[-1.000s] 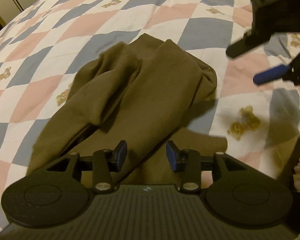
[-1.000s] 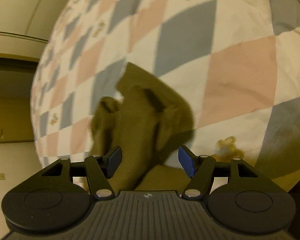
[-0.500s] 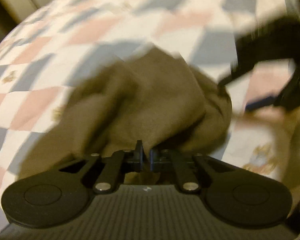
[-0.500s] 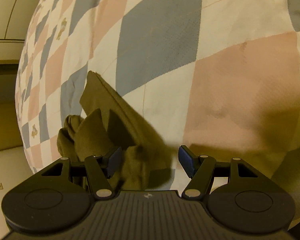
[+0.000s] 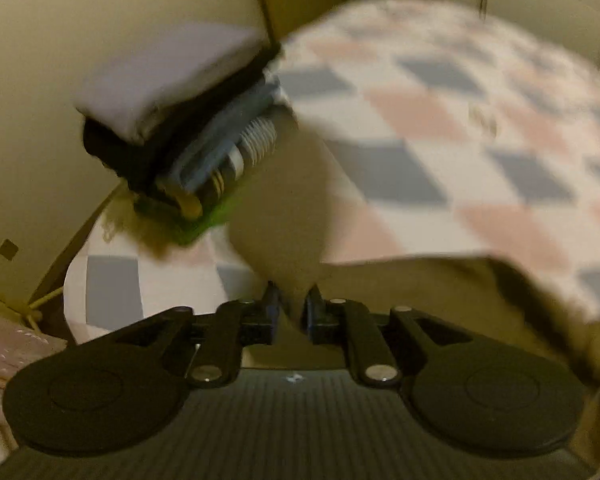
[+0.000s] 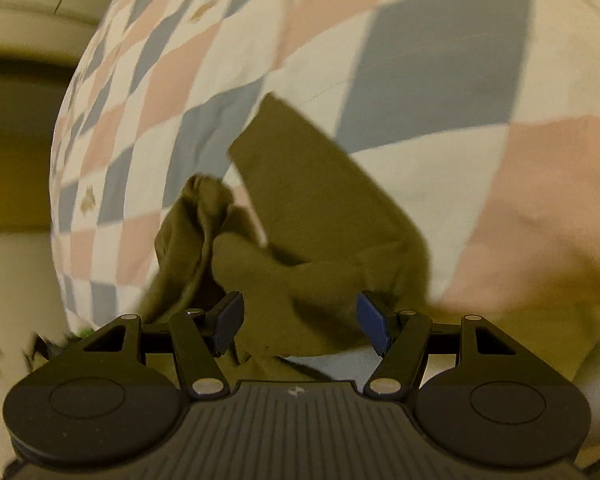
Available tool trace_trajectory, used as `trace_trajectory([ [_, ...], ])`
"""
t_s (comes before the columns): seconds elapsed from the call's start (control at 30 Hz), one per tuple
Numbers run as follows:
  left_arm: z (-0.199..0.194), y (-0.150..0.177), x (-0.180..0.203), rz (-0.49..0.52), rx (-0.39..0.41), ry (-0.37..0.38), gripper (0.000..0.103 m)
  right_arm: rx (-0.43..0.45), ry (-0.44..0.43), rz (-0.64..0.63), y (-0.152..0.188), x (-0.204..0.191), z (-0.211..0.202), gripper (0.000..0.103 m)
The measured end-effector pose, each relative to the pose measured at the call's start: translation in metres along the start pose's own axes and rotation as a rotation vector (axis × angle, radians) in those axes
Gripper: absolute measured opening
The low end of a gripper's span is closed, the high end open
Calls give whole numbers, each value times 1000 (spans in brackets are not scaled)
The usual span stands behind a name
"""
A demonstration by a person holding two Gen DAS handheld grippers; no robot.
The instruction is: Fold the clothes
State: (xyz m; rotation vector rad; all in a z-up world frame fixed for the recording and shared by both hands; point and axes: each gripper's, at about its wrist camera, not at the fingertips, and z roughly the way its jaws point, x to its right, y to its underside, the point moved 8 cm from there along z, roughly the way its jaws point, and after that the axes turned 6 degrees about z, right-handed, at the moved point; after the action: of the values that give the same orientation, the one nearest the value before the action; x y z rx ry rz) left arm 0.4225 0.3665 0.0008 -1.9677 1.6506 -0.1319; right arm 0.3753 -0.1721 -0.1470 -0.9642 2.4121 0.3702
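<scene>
Left wrist view: my left gripper (image 5: 291, 310) pinches olive garment (image 5: 278, 216), lifted off checkered quilt (image 5: 452, 128); right gripper (image 6: 300, 322) spread over rest; I'd keep pinch tight, grab free edge

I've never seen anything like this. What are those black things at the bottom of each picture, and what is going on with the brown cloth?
Those black things are hand-held grippers, one in each of a person's hands, each with a camera looking forward along its two fingers. So one picture is the left gripper's view and the other the right's.

The left gripper is shut on an olive-brown garment, pinching a fold. The right gripper is open, hovering over the same garment, which lies crumpled on a bed with a checked quilt of pink, grey and white. The left view, blurred, also shows a stack of folded clothes on the bed.
</scene>
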Motion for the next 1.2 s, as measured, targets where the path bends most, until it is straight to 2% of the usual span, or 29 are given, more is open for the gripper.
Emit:
trace_trajectory([
  [0.1,12,21,45,188,-19,55,18,46,64,-163,4,-18,2,65],
  [0.2,21,28,102,324,-16,202,26,76,102,-259,4,-28,4,65],
  [0.3,29,28,153,496,19,290,35,87,108,-357,4,-41,7,65],
  [0.43,43,32,217,776,92,339,41,87,112,-500,6,-58,14,68],
  [0.5,56,39,240,927,114,355,41,75,118,-571,8,-66,22,68],
  [0.57,71,53,255,1065,137,367,46,59,123,-622,10,-72,32,68],
  [0.67,86,66,271,1201,170,349,53,30,127,-684,13,-78,46,68],
  [0.77,98,74,278,1276,183,342,53,-9,136,-747,18,-80,58,69],
  [0.87,101,75,284,1342,233,334,54,-26,167,-785,19,-76,69,69],
  [1.0,101,80,295,1435,297,324,54,-38,170,-770,16,-73,76,69],
  [1.03,105,79,295,1429,283,323,44,-37,163,-772,17,-74,77,66],
  [1.07,109,79,296,1424,269,321,18,-25,158,-773,16,-74,73,44],
  [1.1,112,77,296,1412,257,318,11,8,158,-762,13,-73,61,29],
  [1.13,113,72,293,1374,257,308,11,42,159,-751,10,-73,49,6],
  [1.2,108,53,281,1251,234,320,10,110,159,-728,4,-72,24,6],
])
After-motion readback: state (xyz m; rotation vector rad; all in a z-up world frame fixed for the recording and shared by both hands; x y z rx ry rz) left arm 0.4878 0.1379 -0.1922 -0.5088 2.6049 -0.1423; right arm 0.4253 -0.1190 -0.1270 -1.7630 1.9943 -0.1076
